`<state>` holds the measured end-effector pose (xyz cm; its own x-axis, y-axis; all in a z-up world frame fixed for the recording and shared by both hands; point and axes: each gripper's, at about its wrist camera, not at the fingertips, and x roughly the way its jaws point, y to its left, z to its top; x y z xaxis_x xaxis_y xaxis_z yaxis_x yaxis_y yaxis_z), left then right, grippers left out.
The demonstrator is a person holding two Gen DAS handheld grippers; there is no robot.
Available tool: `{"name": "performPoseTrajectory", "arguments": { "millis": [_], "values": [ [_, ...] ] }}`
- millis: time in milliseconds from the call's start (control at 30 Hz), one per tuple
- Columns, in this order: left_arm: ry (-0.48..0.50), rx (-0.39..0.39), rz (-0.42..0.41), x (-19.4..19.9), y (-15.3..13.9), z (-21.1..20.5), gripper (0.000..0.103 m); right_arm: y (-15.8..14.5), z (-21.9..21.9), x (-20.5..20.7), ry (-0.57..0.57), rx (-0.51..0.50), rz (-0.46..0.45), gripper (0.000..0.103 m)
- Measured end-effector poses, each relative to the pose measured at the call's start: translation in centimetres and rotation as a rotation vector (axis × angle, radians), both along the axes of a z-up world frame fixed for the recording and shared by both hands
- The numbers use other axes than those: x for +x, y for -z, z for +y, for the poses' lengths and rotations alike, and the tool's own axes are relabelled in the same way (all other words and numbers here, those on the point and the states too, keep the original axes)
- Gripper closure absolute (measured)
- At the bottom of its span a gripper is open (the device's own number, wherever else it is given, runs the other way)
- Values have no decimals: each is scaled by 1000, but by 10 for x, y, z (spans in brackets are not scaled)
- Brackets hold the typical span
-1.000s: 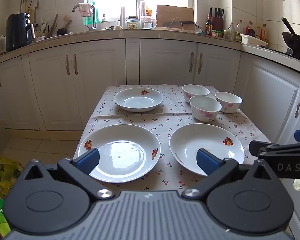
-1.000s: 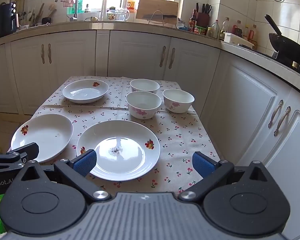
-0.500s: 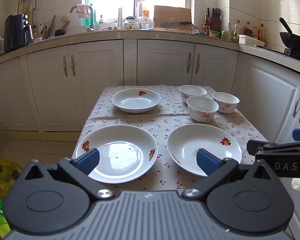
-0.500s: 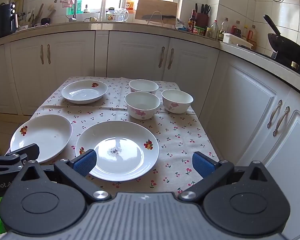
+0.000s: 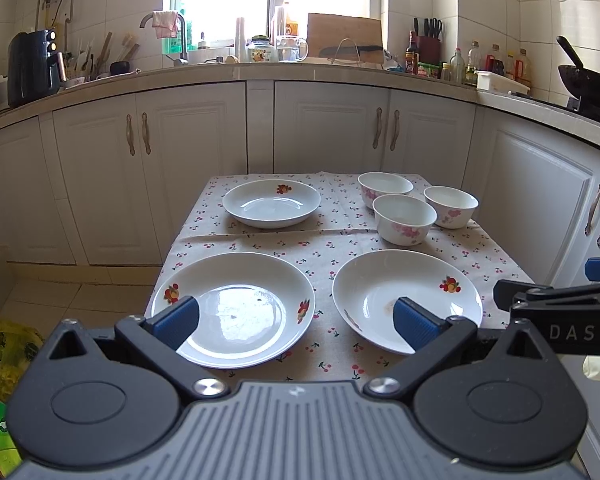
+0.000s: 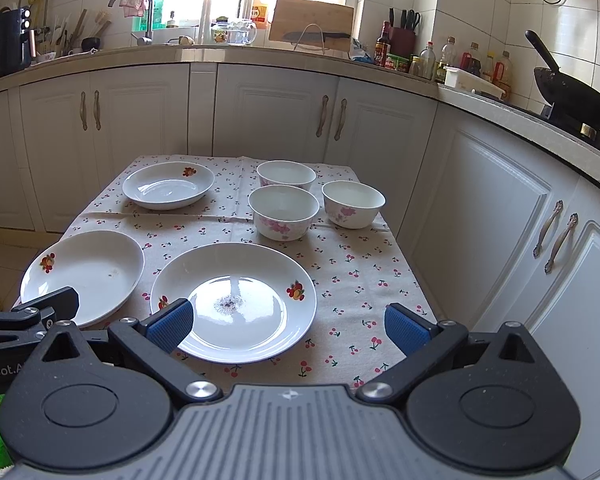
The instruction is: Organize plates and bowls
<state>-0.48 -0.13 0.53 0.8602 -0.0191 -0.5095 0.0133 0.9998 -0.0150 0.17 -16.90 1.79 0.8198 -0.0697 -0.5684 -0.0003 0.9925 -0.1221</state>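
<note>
Plainly laid: three plates, three bowls, both grippers wide

Up front, two plates sit side by side on the cherry-print tablecloth [image 5: 332, 240]. The near left plate [image 5: 236, 308] lies flat close to the cloth's front left edge; the near right plate [image 5: 404, 296] lies just beside it, a narrow strip of cloth between their rims. A far plate [image 5: 272, 202], deeper, sits toward the back left, well apart from the front pair. Round as they are, the plates show no long axis; their fruit motifs mark the rims at different sides. Three bowls stand upright, mouths up, in a tight cluster at back right: front bowl [image 6: 283, 211], back bowl [image 6: 286, 174] and right bowl [image 6: 353, 203], rims close together; whether they touch I cannot tell.

Bare cloth lies in the middle band between plates and bowls, and along the right front corner in the right wrist view. White cabinets [image 6: 276, 116] stand behind and to the right of the table.

The left gripper [image 5: 296, 320] hovers over the front plates, fingers spread wide, holding nothing. The right gripper [image 6: 286, 326] sits likewise spread and empty, above the near right plate
</note>
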Motion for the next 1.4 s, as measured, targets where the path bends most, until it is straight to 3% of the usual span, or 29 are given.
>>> {"name": "performPoseTrajectory", "arguments": {
  "millis": [1400],
  "values": [
    [1, 0, -7, -1, -4, -1, 1, -2, -2, -3, 4, -2, -10, 0]
  ]
}}
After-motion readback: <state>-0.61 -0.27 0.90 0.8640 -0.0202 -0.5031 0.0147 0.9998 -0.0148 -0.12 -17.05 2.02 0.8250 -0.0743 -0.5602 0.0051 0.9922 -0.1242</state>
